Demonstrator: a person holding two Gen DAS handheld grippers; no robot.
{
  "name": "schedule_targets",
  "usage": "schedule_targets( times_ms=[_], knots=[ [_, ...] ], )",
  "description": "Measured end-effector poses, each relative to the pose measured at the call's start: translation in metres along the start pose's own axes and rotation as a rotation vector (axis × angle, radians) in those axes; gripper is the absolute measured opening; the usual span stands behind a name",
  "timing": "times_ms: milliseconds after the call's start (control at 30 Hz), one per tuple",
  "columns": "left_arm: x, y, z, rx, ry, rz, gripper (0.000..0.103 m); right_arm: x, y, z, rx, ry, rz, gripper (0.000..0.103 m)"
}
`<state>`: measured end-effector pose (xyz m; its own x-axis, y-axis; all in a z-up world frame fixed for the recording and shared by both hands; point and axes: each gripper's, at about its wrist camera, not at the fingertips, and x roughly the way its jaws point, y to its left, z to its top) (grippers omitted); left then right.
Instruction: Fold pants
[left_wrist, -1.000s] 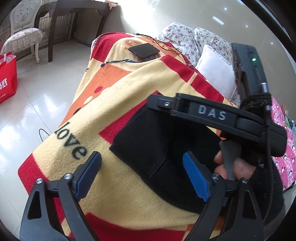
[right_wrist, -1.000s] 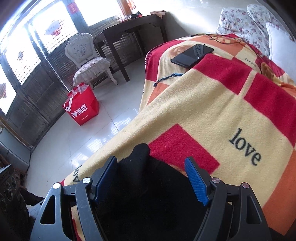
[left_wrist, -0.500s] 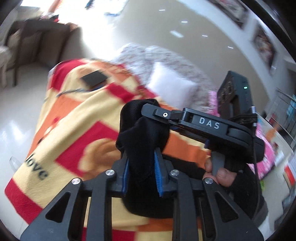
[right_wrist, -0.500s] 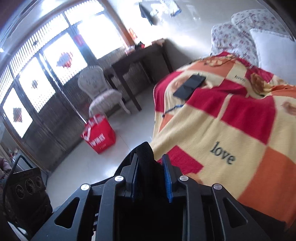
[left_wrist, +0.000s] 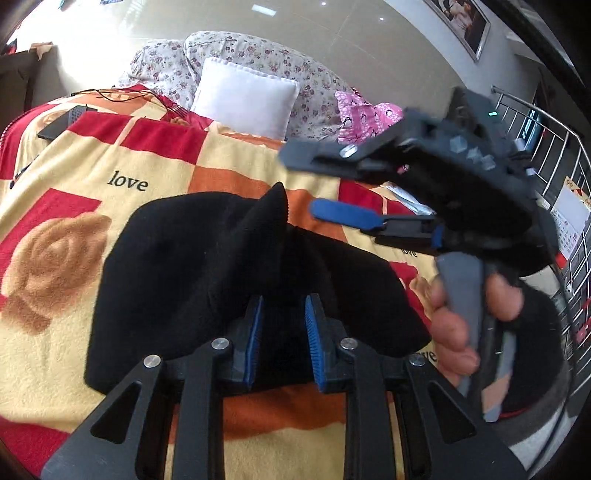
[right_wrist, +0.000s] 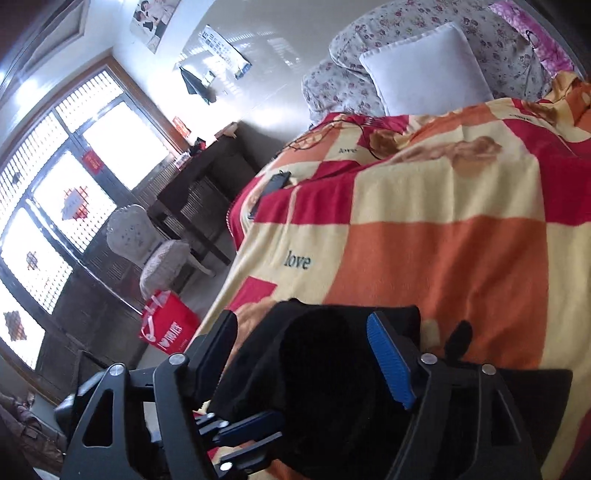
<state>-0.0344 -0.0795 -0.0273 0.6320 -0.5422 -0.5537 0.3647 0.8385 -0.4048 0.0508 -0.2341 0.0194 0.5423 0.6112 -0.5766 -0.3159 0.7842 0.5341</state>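
Observation:
The black pants (left_wrist: 184, 258) lie bunched on a red, yellow and orange blanket (left_wrist: 74, 177). My left gripper (left_wrist: 283, 317) is shut on a ridge of the black cloth, which stands up in a peak beyond the blue pads. My right gripper (right_wrist: 306, 343) is open, its fingers spread wide above the black pants (right_wrist: 325, 369). In the left wrist view the right gripper (left_wrist: 332, 184) hovers over the pants' right side, held by a hand. The left gripper's fingers (right_wrist: 243, 435) show at the lower left of the right wrist view.
A white pillow (left_wrist: 245, 98) and flowered pillows (left_wrist: 166, 62) lie at the bed's head, with pink cloth (left_wrist: 364, 116) to the right. A phone (right_wrist: 275, 182) and cable lie on the blanket's far edge. A red bag (right_wrist: 168, 325), chair (right_wrist: 147, 247) and dark table (right_wrist: 207, 177) stand beside the bed.
My right gripper has opened and let go of the pants. Both grippers have swung over toward the pillows, carrying the cloth across. My left gripper stays shut on the pants.

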Motion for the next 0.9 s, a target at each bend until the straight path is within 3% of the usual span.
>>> schedule_targets(
  times_ms=[133, 233, 367, 467, 533, 600, 667, 733, 800, 900],
  knots=[
    [-0.02, 0.002, -0.001, 0.03, -0.015, 0.02, 0.022, 0.024, 0.005, -0.004, -0.01, 0.048, -0.005, 0.076],
    [-0.038, 0.012, -0.006, 0.044, -0.022, 0.036, 0.026, 0.044, 0.005, -0.011, -0.015, 0.096, -0.029, 0.077],
    [-0.056, 0.024, -0.008, 0.07, -0.043, 0.1, 0.037, 0.064, 0.009, -0.019, -0.021, 0.126, 0.003, 0.078],
    [-0.062, 0.026, -0.008, 0.081, -0.06, 0.114, 0.052, 0.076, 0.017, -0.029, -0.039, 0.153, 0.01, 0.064],
    [-0.063, 0.028, -0.008, 0.071, -0.066, 0.117, 0.055, 0.076, 0.019, -0.032, -0.041, 0.152, 0.002, 0.053],
    [-0.063, 0.029, -0.01, 0.061, -0.051, 0.101, 0.055, 0.073, 0.022, -0.032, -0.046, 0.142, 0.027, 0.024],
    [-0.069, 0.029, -0.011, 0.058, -0.058, 0.1, 0.056, 0.071, 0.026, -0.031, -0.058, 0.14, 0.034, 0.024],
    [-0.075, 0.031, -0.009, 0.056, -0.077, 0.123, 0.062, 0.07, 0.028, -0.031, -0.07, 0.144, 0.029, 0.035],
    [-0.08, 0.036, -0.007, 0.044, -0.094, 0.158, 0.066, 0.066, 0.026, -0.034, -0.048, 0.153, 0.022, 0.068],
    [-0.074, 0.045, -0.009, 0.025, -0.074, 0.196, 0.067, 0.054, 0.022, -0.037, 0.014, 0.125, 0.063, 0.076]
  ],
)
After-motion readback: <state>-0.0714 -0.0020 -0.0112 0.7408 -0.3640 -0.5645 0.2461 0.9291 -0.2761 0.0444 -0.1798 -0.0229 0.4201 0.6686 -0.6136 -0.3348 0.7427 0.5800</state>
